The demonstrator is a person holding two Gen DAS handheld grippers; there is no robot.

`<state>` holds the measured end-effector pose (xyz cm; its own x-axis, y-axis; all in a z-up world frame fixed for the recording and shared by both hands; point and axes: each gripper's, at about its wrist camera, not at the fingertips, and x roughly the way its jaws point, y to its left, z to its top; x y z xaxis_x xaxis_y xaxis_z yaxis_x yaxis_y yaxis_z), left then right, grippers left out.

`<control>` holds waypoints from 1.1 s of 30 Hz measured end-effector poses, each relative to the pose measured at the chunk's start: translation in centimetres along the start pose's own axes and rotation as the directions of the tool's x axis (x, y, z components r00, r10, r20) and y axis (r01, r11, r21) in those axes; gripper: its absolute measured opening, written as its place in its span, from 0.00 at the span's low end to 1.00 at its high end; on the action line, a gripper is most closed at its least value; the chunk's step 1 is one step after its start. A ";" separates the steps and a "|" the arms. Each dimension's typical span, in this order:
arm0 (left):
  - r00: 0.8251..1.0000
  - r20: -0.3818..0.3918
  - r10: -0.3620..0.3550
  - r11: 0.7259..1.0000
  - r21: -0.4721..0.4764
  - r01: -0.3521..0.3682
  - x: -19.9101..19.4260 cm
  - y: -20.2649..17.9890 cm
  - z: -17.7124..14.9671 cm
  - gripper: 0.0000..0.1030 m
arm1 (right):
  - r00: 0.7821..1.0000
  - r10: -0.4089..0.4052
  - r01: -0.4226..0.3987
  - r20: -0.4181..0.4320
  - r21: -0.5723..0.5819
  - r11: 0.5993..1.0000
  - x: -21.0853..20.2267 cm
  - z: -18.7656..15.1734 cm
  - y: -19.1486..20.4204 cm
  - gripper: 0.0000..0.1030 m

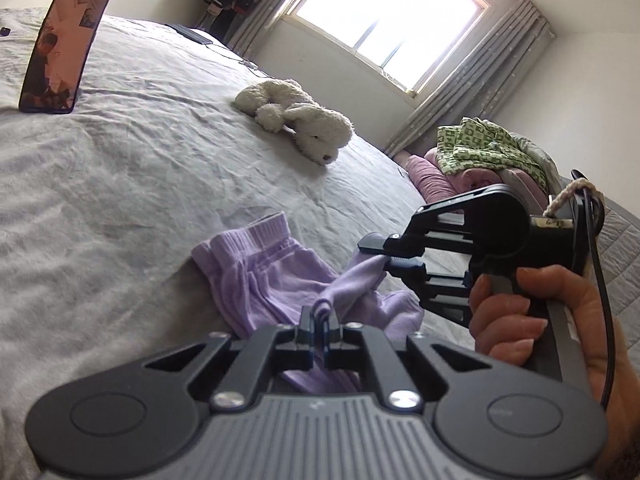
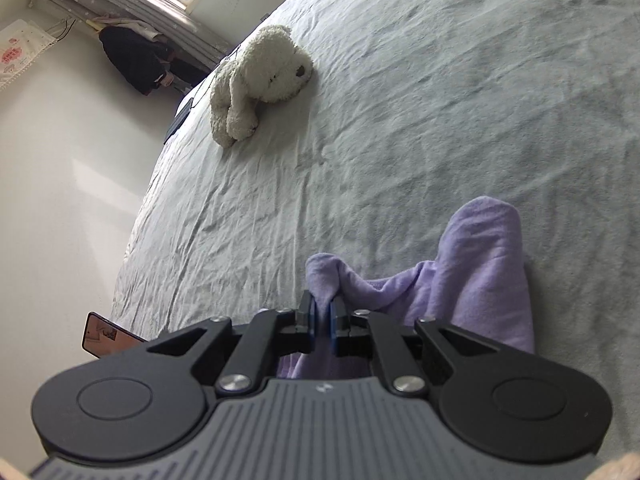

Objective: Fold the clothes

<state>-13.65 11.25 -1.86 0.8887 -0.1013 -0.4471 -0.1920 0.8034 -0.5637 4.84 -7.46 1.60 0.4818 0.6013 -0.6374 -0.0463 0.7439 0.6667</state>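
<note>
Both tools are clamped on the same lilac garment (image 1: 264, 276), which lies partly bunched on the grey bedsheet (image 1: 120, 160) just in front of you. Your left gripper (image 1: 320, 322) pinches a small nub of fabric between closed pads; your right gripper (image 1: 386, 258) — seen from the side in the left view, head-on in its own (image 2: 322, 320) — holds a neighbouring fold.

Likely faults: each bite is shallow, so a sharp pull could strip the cloth from the pads; the two grips sit close together, so spreading them unevenly would probably twist the garment rather than flatten it. The plush dog (image 1: 298, 120) lies well apart and poses little risk.

Pose: both grippers angle downward toward the bed, your right hand (image 1: 520, 316) wrapped around its handle beside the left tool.
</note>
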 end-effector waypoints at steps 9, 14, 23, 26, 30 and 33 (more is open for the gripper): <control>0.999 -0.008 0.035 0.993 -0.115 -0.035 0.4 4.0 1.7 0.03 | 0.999 -0.032 0.031 -0.038 -0.043 0.999 4.0 -1.3 3.6 0.08; 0.999 -0.017 0.046 0.992 -0.120 -0.048 0.8 4.8 1.9 0.04 | 0.999 -0.035 0.033 -0.036 -0.045 0.998 5.0 -1.7 3.9 0.17; 0.996 0.034 0.080 0.997 0.002 -0.080 -0.3 3.8 3.6 0.15 | 0.997 0.065 -0.061 0.044 -0.073 0.995 1.3 -0.2 2.9 0.40; 0.997 0.035 0.073 0.996 0.056 -0.075 -0.1 2.5 4.6 0.15 | 0.995 0.042 -0.030 0.092 -0.120 0.992 -0.9 0.1 1.8 0.40; 0.998 0.022 0.064 0.981 0.183 -0.067 1.4 -0.2 5.8 0.15 | 0.989 -0.009 0.041 0.149 -0.211 0.977 -2.9 -0.7 -0.5 0.40; 0.998 0.002 0.059 0.945 0.322 -0.056 3.6 -2.5 6.1 0.11 | 0.985 -0.030 0.073 0.169 -0.254 0.964 -3.3 -1.8 -2.1 0.36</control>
<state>-7.48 12.49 2.17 0.8767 -0.0530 -0.4781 -0.0973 0.9538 -0.2842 1.78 -10.53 1.60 0.6237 0.5208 -0.5829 -0.2320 0.8354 0.4982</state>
